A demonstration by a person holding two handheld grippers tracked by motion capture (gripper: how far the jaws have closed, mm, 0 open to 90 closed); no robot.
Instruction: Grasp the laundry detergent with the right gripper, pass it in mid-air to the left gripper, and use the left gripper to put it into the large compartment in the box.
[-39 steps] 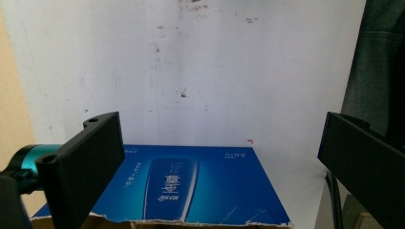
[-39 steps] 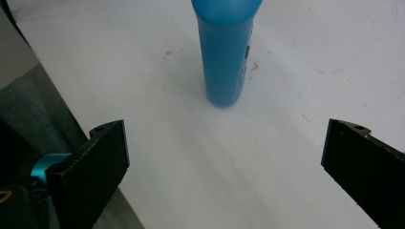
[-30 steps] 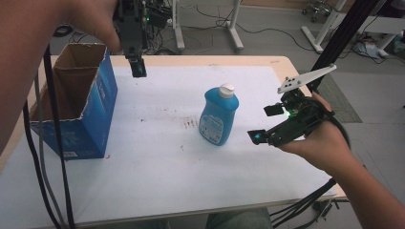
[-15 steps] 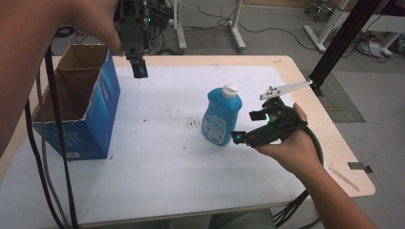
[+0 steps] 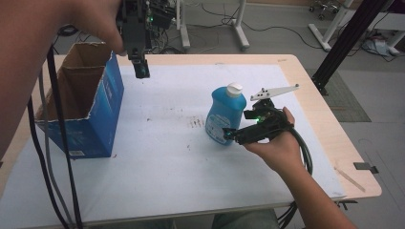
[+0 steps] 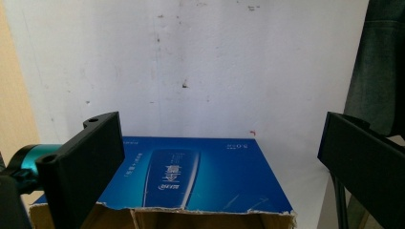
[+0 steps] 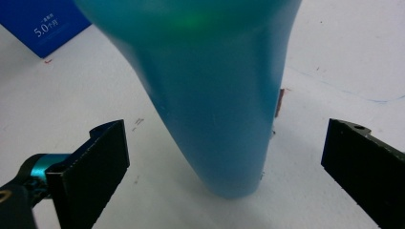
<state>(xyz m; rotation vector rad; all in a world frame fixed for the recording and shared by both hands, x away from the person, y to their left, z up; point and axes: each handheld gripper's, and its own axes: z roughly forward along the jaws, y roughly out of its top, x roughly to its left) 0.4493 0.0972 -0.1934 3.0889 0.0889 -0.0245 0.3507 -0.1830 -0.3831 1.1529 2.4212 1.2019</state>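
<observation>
A blue bottle [image 5: 224,114] with a white cap stands upright near the middle of the white table. My right gripper [image 5: 228,134] is open at the bottle's right side, low on its body. In the right gripper view the bottle [image 7: 215,95] rises between the two wide-apart jaws, touching neither. My left gripper [image 5: 141,70] hangs open above the far edge of an open blue cardboard box [image 5: 83,107] at the table's left. In the left gripper view the box [image 6: 191,174] lies below the spread jaws, its torn top edge showing.
The white table cover [image 5: 172,162] ends at a wooden rim on the right [image 5: 334,124]. Cables trail down from the left hand across the box side. A black post [image 5: 344,43] and metal stand legs are on the floor beyond the table.
My right gripper has moved left toward the bottle, from well to its right up to its side. The left gripper has stayed above the box.
</observation>
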